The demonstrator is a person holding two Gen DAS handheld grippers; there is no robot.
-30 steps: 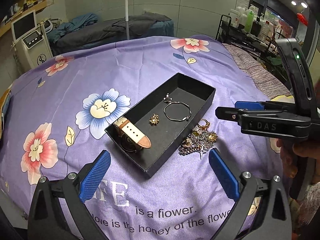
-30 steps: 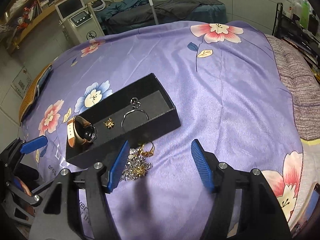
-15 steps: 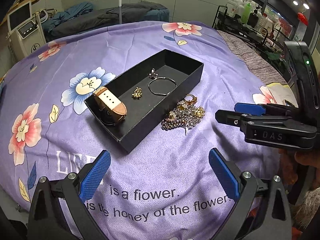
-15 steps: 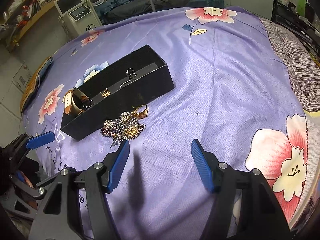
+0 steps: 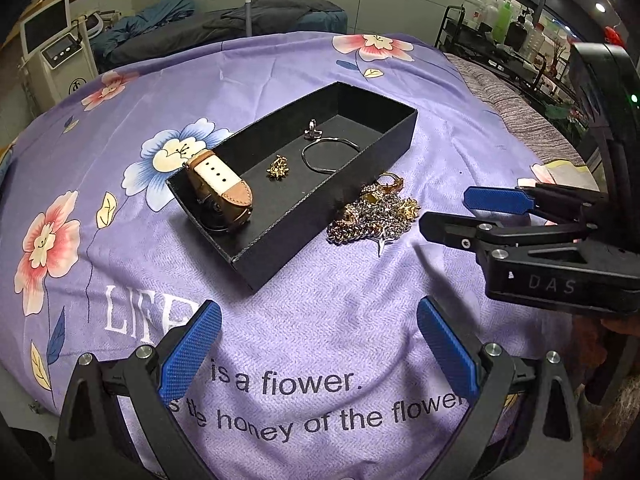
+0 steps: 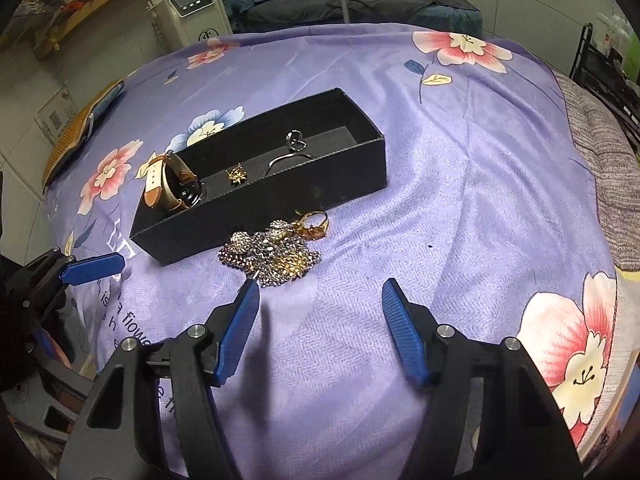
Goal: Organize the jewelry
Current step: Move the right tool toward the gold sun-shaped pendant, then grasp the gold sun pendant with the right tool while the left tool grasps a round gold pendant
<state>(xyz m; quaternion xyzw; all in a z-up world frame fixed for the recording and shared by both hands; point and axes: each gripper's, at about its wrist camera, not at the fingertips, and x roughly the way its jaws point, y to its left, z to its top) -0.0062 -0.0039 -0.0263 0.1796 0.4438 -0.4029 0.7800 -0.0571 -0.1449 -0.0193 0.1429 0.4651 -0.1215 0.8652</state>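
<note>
Jewelry [image 6: 276, 254] lies in a tangled heap on the purple bedspread [image 6: 460, 184], just ahead of the right claw [image 6: 316, 300], whose fingers stand apart with nothing between them. Beyond the heap sits a black box [image 5: 400, 136] holding a watch [image 5: 222, 188], a bangle [image 5: 330, 152] and small pieces. The left claw [image 5: 318, 324] hangs open nearer the box's near corner, empty.

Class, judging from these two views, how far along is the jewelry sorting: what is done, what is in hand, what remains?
Done: a watch, a small gold brooch, a bangle and a silver ring lie inside the black box. In hand: nothing; the left gripper and right gripper are both open and empty. Left: the tangle of chains and the gold ring on the cloth beside the box.
</note>
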